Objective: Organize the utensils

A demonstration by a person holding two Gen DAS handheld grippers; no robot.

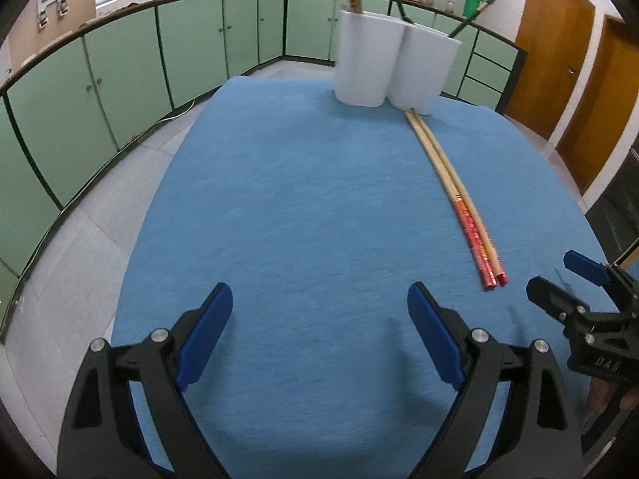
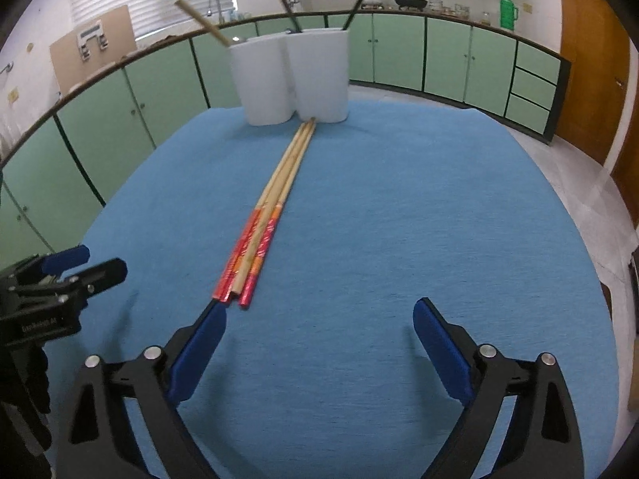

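Observation:
Long wooden chopsticks (image 2: 275, 203) with red patterned ends lie side by side on the blue cloth, their far tips against a white two-part utensil holder (image 2: 295, 80). The holder (image 1: 383, 68) has a wooden chopstick in one part and dark-handled utensils in the other. My right gripper (image 2: 319, 307) is open and empty low over the cloth, its left fingertip just short of the chopsticks' red ends. My left gripper (image 1: 319, 291) is open and empty over bare cloth, with the chopsticks (image 1: 451, 195) to its right. Each gripper shows in the other's view: the right gripper (image 1: 553, 271), the left gripper (image 2: 102, 259).
The blue cloth (image 1: 279, 199) covers a table whose edges fall away to a grey floor (image 1: 100, 219) on the left and far sides. Green cabinets (image 1: 120, 80) line the walls under a counter with pots and a green bottle (image 2: 507, 12). Wooden doors (image 1: 555, 52) stand at the right.

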